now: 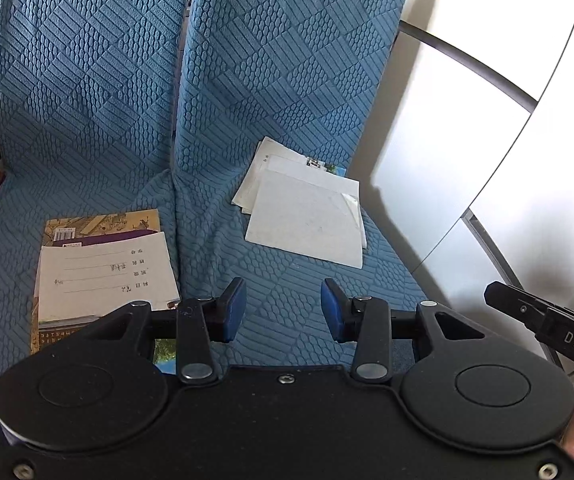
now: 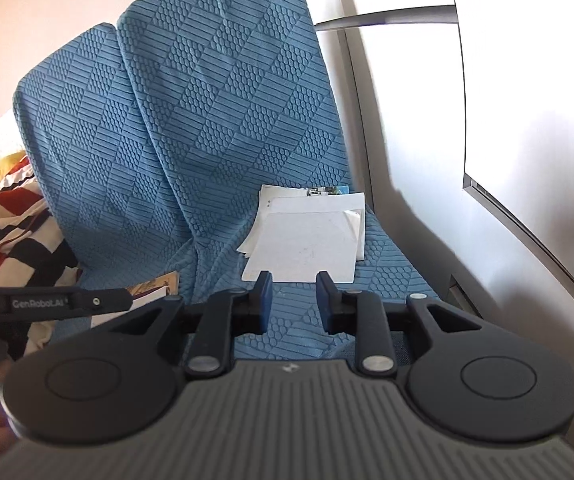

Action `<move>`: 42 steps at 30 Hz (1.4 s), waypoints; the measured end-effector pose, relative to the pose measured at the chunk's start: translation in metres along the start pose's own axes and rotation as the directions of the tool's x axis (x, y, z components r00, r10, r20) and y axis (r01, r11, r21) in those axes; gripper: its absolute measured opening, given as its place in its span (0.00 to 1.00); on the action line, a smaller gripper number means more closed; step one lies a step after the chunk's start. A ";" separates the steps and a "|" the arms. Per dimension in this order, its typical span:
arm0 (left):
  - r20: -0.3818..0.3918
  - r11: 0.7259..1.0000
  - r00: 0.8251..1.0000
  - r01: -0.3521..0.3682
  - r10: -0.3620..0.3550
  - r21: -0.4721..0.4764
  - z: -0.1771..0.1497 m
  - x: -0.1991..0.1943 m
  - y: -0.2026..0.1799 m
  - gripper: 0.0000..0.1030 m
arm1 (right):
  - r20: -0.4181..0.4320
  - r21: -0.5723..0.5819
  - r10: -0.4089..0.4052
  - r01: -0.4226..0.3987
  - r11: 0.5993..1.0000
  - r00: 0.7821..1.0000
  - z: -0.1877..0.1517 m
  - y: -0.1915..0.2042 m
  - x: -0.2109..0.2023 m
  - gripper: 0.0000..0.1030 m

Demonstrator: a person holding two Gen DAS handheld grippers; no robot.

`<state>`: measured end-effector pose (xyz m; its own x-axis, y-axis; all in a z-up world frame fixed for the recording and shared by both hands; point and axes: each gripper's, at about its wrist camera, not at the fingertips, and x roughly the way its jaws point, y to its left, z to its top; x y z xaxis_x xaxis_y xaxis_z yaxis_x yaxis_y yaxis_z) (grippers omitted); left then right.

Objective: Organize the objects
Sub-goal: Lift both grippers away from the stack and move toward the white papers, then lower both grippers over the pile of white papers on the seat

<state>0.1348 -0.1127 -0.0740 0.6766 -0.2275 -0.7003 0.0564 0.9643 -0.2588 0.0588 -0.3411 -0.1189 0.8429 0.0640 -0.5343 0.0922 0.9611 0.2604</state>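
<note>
Hovering over the blue-covered sofa [image 1: 271,80], both claws stand apart and grip nothing — left claw [image 1: 283,309], right claw [image 2: 294,300]. Loose white papers [image 1: 307,216] lie on the right seat; a stack of books [image 1: 107,268] lies on the left seat — well apart.

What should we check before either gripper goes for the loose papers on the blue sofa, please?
1. Right gripper has nothing between its fingers: ok.
2. Left gripper has nothing between its fingers: ok.
3. Right gripper lined up with the near edge of the loose papers: ok; contact cannot be judged.
4. Papers squared into one pile: not ok, sheets fan out at different angles.
5. Book stack on the neighbouring seat is clear of the papers: ok.
6. Number of sheets: cannot tell.
</note>
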 end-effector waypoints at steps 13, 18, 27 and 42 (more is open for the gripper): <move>0.020 1.000 1.000 -0.006 0.006 0.028 0.019 0.023 -0.002 0.46 | 0.017 0.002 -0.018 0.018 1.000 1.000 0.001 -0.007 0.026 0.55; 0.021 1.000 1.000 0.015 -0.014 -0.014 0.031 0.041 -0.002 0.66 | 0.039 0.031 -0.030 0.028 0.999 0.999 0.004 -0.008 0.052 0.56; -0.006 0.995 0.999 0.032 -0.032 -0.090 0.041 0.087 0.009 0.76 | -0.005 0.047 -0.106 0.106 0.993 0.994 -0.013 -0.021 0.119 0.56; -0.082 0.989 0.996 0.020 -0.032 -0.144 0.055 0.178 0.011 0.71 | -0.114 0.113 -0.068 0.080 0.990 0.991 -0.007 -0.047 0.211 0.56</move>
<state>0.2958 -0.1347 -0.1650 0.6118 -0.2684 -0.7441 -0.0366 0.9301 -0.3656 0.2290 -0.3706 -0.2497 0.7687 0.0291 -0.6389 0.2188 0.9267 0.3055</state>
